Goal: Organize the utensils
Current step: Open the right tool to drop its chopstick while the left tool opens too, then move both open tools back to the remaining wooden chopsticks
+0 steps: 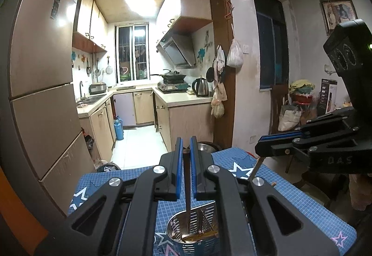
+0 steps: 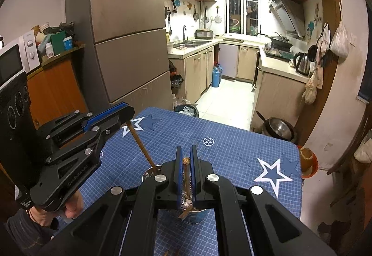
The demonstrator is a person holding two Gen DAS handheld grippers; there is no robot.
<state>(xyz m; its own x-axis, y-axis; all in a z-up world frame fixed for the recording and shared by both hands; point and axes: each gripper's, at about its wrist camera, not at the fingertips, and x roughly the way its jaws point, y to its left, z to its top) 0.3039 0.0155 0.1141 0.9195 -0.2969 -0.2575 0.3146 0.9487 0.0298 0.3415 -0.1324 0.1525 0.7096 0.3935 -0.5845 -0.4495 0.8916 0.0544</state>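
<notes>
A slotted metal utensil holder stands on the blue star-patterned table; it also shows in the right wrist view, mostly hidden by my gripper. My left gripper is shut on a brown chopstick whose lower end reaches down into the holder. It appears in the right wrist view with its chopstick slanting into the holder. My right gripper is shut on a second chopstick with a patterned top, held over the holder. It shows at the right of the left view.
A steel bowl sits on the floor beyond the table's far edge. An orange bowl sits at the table's right edge. A fridge stands to the left, and the kitchen opens behind. More chopsticks lie inside the holder.
</notes>
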